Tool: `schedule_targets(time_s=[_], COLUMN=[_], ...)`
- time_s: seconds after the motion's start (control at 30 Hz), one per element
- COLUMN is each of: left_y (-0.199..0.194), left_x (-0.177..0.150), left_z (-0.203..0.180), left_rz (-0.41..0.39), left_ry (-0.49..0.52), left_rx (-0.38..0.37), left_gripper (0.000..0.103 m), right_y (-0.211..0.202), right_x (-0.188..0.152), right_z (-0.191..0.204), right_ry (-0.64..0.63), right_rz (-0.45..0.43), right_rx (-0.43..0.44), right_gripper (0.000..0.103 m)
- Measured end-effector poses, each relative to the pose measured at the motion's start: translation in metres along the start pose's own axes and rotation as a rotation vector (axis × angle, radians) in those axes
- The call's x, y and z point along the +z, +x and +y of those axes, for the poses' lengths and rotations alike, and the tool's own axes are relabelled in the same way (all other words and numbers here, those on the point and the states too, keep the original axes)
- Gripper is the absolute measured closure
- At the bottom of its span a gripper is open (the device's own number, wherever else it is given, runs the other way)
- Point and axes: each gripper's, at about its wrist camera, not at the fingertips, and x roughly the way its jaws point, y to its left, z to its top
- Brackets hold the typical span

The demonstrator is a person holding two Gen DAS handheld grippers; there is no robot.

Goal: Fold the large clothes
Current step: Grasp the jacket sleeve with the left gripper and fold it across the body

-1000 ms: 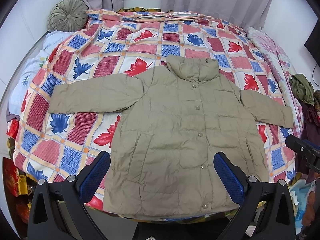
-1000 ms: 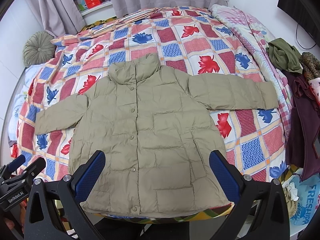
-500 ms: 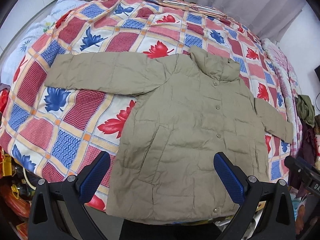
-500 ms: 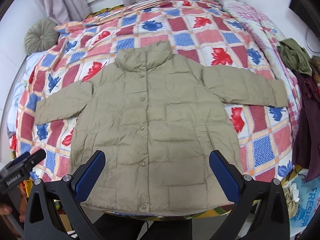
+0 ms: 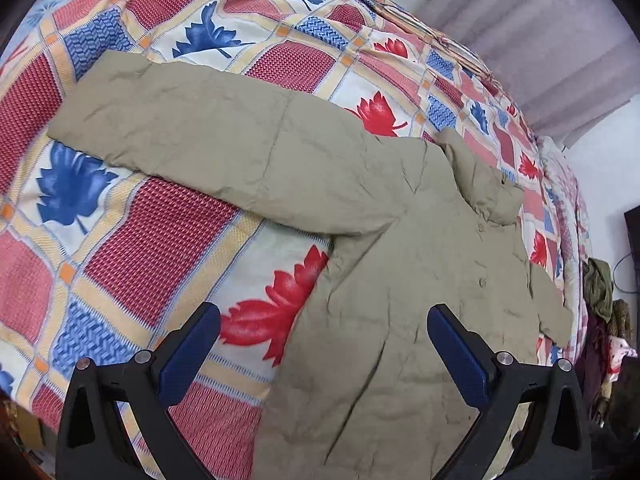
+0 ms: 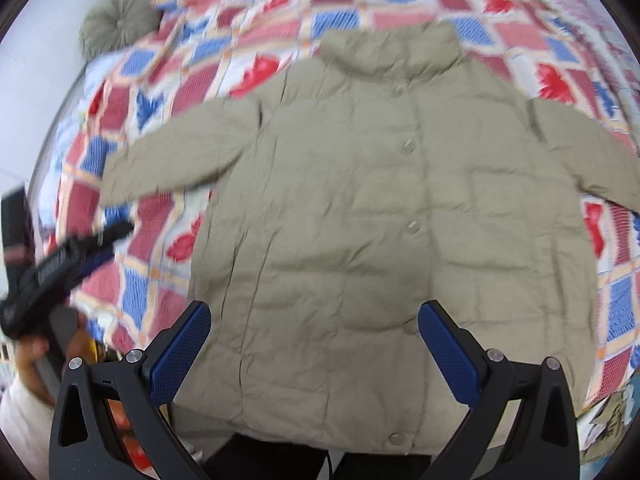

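A khaki puffer jacket lies flat and buttoned on the bed, front up, both sleeves spread out. Its left sleeve stretches across the left wrist view. My left gripper is open and empty, above the jacket's left side near the armpit. In the right wrist view the jacket fills the middle. My right gripper is open and empty above the jacket's lower body. The left gripper shows blurred at the left edge of the right wrist view.
The bed has a quilt with red and blue leaf squares. A round grey-green cushion lies at the head. Dark clothes are piled at the bed's right side. Grey curtains hang behind.
Both grippers have moved in closer to the jacket. The left one has swung left toward the left sleeve and armpit. The right one has come lower over the body. Both stay open.
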Motion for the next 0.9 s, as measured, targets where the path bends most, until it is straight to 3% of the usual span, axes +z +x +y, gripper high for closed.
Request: schedule_targets(time_s=[0.2,0.4,0.53,0.63,0.7,0.77,0.8,0.83,0.9], left_y=[0.073,0.102,0.085,0.082,0.09,0.094,0.093,0.09,0.081], left_x=[0.033,0.066,0.098,0.126,0.136,0.14,0.142,0.142,0.143], left_z=[0.031,0.056,0.078,0.104,0.123,0.135,0.139,0.142,0.137], left_rz=[0.007,-0.044,-0.143,-0.189,-0.169,-0.155,-0.161,-0.16,-0.167], left_ry=[-0.128,-0.213,-0.218,-0.226,-0.263,-0.301,-0.313,-0.314,-0.3], left_rx=[-0.165,-0.173,-0.103,0.058,0.133,0.134,0.11,0.074,0.082], left_gripper=[0.0,0.0,0.0,0.0,0.01,0.05,0.065,0.09,0.092], right_y=[0.063,0.095,0.1,0.103,0.106,0.109,0.112,0.114,0.119], right_x=[0.003,0.014,0.029,0.043,0.057,0.073,0.08,0.088,0.099], right_z=[-0.006,-0.015,-0.016,-0.012,-0.006,0.003,0.007,0.012,0.018], right_ry=[0.01,0.052,0.085,0.082,0.07,0.062,0.06,0.06,0.063], right_rz=[0.068,0.041,-0.001,-0.027,-0.042,-0.064,-0.074,-0.09,-0.117], right_rx=[-0.009,0.034,0.07,0.084,0.096,0.114,0.12,0.126,0.141], right_gripper=[0.0,0.0,0.0,0.0,0.0,0.0,0.0,0.0,0.007])
